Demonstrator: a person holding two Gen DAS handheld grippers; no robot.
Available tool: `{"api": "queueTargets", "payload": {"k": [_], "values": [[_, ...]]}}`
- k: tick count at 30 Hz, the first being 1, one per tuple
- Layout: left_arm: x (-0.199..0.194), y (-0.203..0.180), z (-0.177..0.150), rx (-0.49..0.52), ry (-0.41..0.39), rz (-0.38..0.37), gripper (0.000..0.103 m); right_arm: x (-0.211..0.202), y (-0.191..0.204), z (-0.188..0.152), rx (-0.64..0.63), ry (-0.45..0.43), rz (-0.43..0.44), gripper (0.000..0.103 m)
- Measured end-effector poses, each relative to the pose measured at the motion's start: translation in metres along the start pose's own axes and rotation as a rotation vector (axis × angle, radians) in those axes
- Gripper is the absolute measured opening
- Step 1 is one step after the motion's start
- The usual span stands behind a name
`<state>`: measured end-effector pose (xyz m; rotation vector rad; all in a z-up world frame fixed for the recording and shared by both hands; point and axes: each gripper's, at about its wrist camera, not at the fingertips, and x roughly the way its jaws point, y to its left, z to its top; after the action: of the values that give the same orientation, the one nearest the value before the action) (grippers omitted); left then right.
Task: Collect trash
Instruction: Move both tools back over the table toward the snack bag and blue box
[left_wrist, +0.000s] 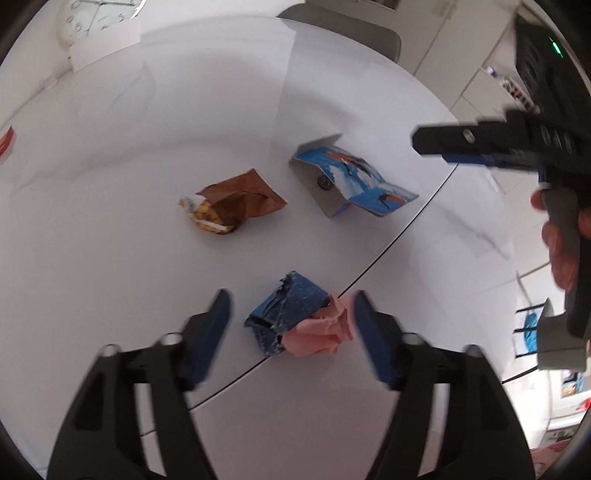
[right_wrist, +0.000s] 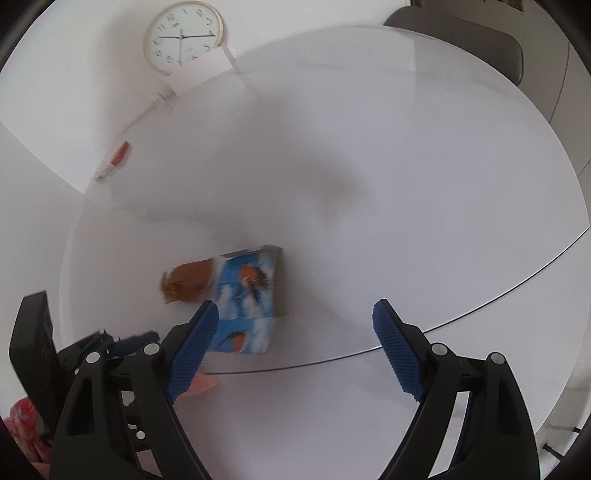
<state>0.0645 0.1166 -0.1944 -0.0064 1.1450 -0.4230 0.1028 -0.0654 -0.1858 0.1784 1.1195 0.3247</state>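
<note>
Since the blue wrapper sits between the left tongs' pads, that gap is what the pickup turns on.

target: crumpled blue wrapper with a pink paper wad touching its right side; both lie on the counter, just ahead of the left tongs
axis: the pair's long axis runs roughly across the gap, pad to pad; I judge a straight close would catch both
left tongs: spread, holding nothing; right pad is close to or touching the pink wad, left pad is clear of the wrapper
right tongs: spread, empty; hang over bare counter, blue printed carton to their left
nearer hand: left, clearly; right is well off this target
materials: blue wrapper looks like thin creased foil or paper, torn edge; pink wad is soft tissue-like, will compress
other trash: brown snack bag, torn open, farther ahead and left; flattened carton, grey inside, blue print, ahead and right
surface: glossy white counter, dark seam running diagonally under the target
risk: likely the thin wrapper slides on the gloss
</note>
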Motion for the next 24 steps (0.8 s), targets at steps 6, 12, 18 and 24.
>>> {"api": "queueTargets", "payload": {"k": [6, 12, 18, 24], "values": [[-0.018, 0.002, -0.009, -0.082, 0.017, -0.026, 0.079, -0.005, 0.011, -0.007, -0.002, 0.004, 0.018, 0.085], [-0.017, 0.002, -0.016, -0.228, 0.045, -0.115, 0.079, -0.008, 0.01, -0.016, -0.007, 0.019, 0.026, 0.085], [-0.013, 0.032, 0.018, -0.232, -0.012, -0.059, 0.078, -0.007, 0.022, -0.014, -0.053, 0.021, 0.014, 0.085], [0.022, 0.023, 0.062, 0.159, 0.025, -0.074, 0.078, -0.003, 0.029, -0.013, -0.058, 0.034, 0.005, 0.085]]}}
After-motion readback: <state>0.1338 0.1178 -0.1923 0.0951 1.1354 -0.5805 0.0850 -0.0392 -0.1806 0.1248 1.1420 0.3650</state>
